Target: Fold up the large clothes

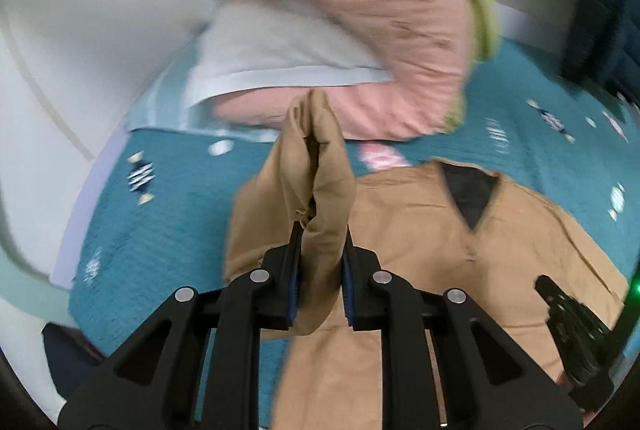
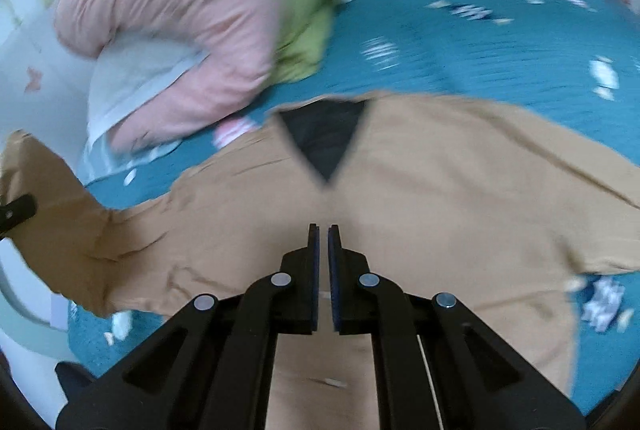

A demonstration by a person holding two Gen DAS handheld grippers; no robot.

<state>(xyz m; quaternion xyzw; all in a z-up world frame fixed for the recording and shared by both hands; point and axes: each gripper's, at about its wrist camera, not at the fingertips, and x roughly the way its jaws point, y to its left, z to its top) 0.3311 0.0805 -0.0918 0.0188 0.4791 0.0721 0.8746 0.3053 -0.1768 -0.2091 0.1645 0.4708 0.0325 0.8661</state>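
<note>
Gripping a bunched sleeve (image 1: 316,166) of the one tan garment (image 2: 420,198), the left gripper (image 1: 320,258) is clamped on the cloth and lifting it above the teal bedspread (image 2: 480,42). The garment's body is lying flat just ahead of and beneath the right gripper (image 2: 323,246), whose jaws are nearly together with nothing between them. Judging by this, a sleeve fold is in hand; next, the sleeve probably needs carrying right, across the chest below the dark neckline (image 2: 324,138). Beyond both grippers, one pink pillow (image 2: 180,30) is resting beside one green cushion (image 2: 312,2).
</note>
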